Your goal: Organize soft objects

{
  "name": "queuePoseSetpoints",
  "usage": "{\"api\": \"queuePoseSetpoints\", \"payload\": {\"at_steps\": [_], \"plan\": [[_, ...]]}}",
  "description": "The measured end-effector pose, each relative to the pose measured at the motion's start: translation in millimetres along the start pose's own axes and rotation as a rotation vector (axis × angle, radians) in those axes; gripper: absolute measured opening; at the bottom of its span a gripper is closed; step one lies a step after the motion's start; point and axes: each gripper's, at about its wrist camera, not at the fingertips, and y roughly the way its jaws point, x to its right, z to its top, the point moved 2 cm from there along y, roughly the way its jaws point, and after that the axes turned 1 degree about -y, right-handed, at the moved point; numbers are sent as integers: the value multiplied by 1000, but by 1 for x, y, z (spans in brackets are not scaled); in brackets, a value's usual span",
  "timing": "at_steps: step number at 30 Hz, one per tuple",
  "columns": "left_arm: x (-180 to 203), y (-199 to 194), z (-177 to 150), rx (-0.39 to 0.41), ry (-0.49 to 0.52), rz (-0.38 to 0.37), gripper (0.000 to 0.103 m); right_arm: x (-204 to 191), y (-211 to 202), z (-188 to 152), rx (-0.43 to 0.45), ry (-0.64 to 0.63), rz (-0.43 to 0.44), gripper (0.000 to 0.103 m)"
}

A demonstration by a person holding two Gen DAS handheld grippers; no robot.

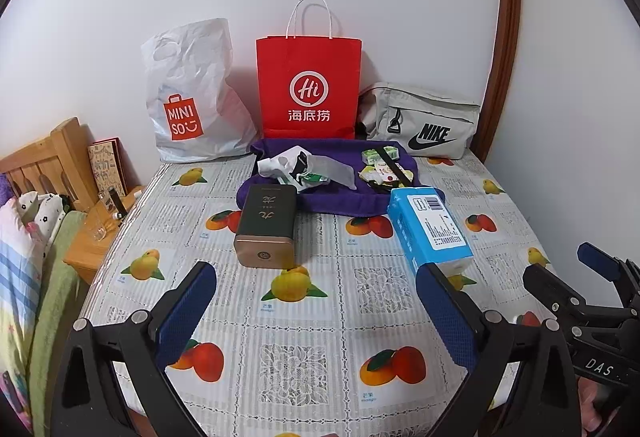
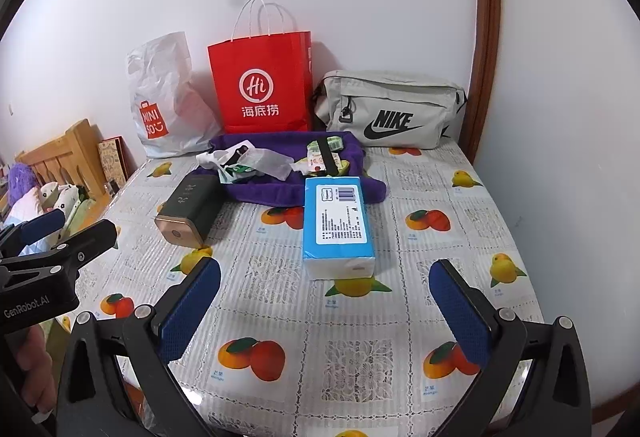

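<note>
Both tools are held low over the near edge of a table (image 1: pixel 304 357) covered with a fruit-print cloth. The left gripper (image 1: pixel 316 311) has its blue-padded fingers spread wide with nothing between them; the right gripper (image 2: pixel 326 311) is likewise spread wide and holds nothing. A blue tissue pack (image 2: pixel 338 225) lies flat on the cloth directly ahead of the right gripper, apart from both pads. To its left, a dark green tin (image 1: pixel 267 227) with a bronze end cap lies on its side, ahead of the left gripper. Behind both items a purple cloth (image 1: pixel 332 197) is spread on the table; the far end of the tissue pack touches or overlaps its near edge. On the purple cloth rest a crumpled white plastic wrapper (image 1: pixel 298 167) and several small green and white packets (image 1: pixel 382 163), whose exact type cannot be determined at this resolution. Against the wall stand, from left to right, a white MINISO bag (image 1: pixel 192 93), a red paper bag (image 1: pixel 309 87) and a grey Nike pouch (image 1: pixel 424 119).
</note>
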Motion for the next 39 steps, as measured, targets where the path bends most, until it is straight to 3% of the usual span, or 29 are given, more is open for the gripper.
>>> {"api": "queuePoseSetpoints", "payload": {"at_steps": [39], "plan": [[-5, -5, -2, 0, -10, 11, 101, 0, -8, -3, 9, 4, 0, 102]]}}
